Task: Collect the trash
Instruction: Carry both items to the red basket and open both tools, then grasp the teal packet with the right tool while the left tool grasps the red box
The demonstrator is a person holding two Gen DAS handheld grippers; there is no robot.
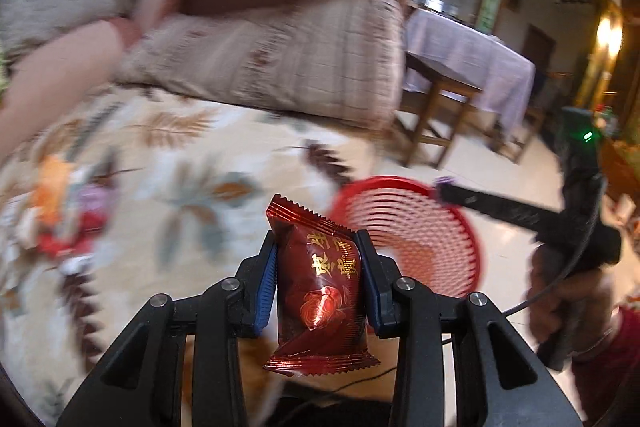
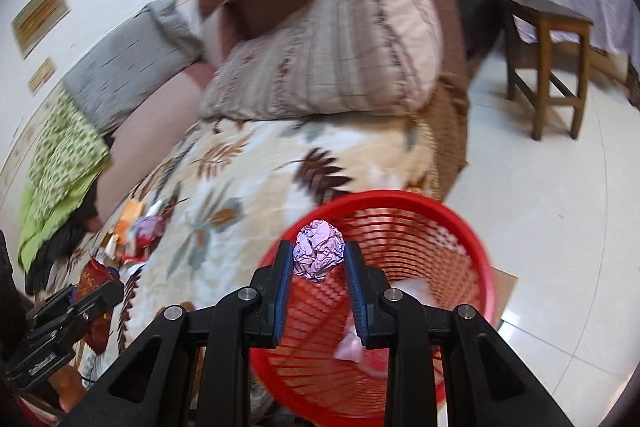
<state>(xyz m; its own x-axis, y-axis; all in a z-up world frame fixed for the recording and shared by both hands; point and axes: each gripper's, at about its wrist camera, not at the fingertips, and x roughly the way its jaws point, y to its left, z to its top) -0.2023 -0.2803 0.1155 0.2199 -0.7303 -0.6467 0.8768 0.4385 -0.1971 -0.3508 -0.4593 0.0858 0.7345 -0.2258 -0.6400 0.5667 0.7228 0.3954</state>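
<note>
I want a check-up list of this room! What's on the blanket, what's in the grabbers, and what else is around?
Surface: leaf-print blanket covering the sofa seat; pale tiled floor beside it.
Job's things: red mesh basket on the floor at the sofa's edge, with some pale scraps inside; dark red snack wrapper; crumpled pink paper ball.
Clutter: pile of wrappers lying on the blanket, blurred.
Grippers: left gripper shut on the snack wrapper; right gripper shut on the paper ball, over the basket.
Cables: thin black cable by the right gripper's handle.
Surroundings: striped cushion, wooden stool, table with a lilac cloth.
</note>
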